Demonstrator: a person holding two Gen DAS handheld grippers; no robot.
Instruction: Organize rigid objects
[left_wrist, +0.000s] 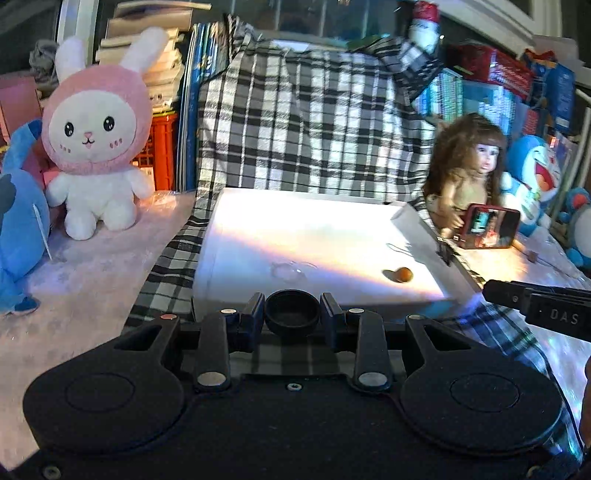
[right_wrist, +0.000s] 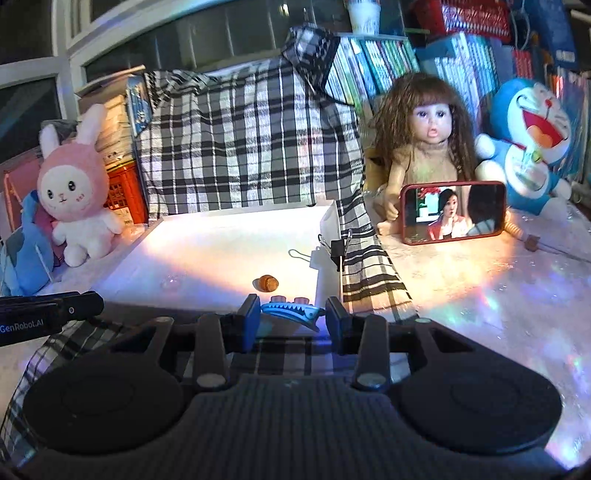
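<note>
A black-and-white checked cloth (left_wrist: 295, 122) drapes the surface behind a shallow white rectangular tray (right_wrist: 207, 254), glossy under bright light. Your left gripper (left_wrist: 291, 312) is clamped on a small round black plastic cap (left_wrist: 291, 310), held at the tray's near edge. Your right gripper (right_wrist: 291, 314) pinches a blue toothed plastic hair clip (right_wrist: 291, 312) over the tray's near right corner. A small brown oval nut (right_wrist: 266, 283) lies inside the tray, just beyond the clip. The left gripper's side reads "GenRobot.AI".
</note>
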